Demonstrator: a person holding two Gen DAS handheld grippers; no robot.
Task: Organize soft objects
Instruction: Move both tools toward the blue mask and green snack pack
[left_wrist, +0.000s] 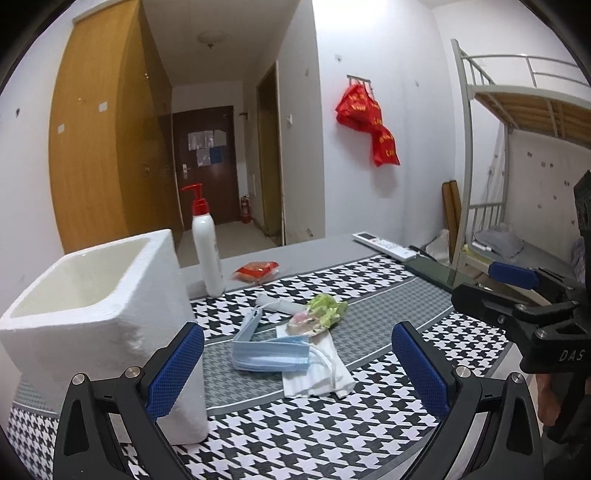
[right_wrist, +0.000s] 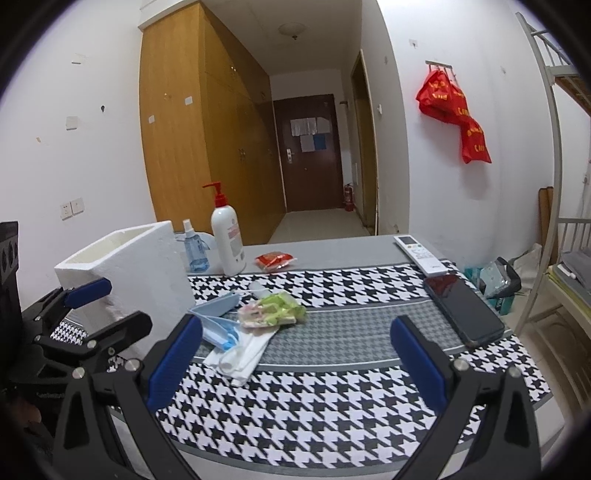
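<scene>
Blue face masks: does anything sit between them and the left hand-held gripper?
Nothing visible does. The left hand-held gripper is open, and the blue face masks lie on the tablecloth straight ahead between its fingers.

Both views are evenly and softly lit, fairly bright, with only faint shadows on the patterned tablecloth (left_wrist: 332, 424). Fisheye distortion bends the walls and wardrobe (right_wrist: 207, 129) (strongest at the dark, vignetted corners). The phone (right_wrist: 463, 308) shows mild glare; far details look slightly soft.
</scene>
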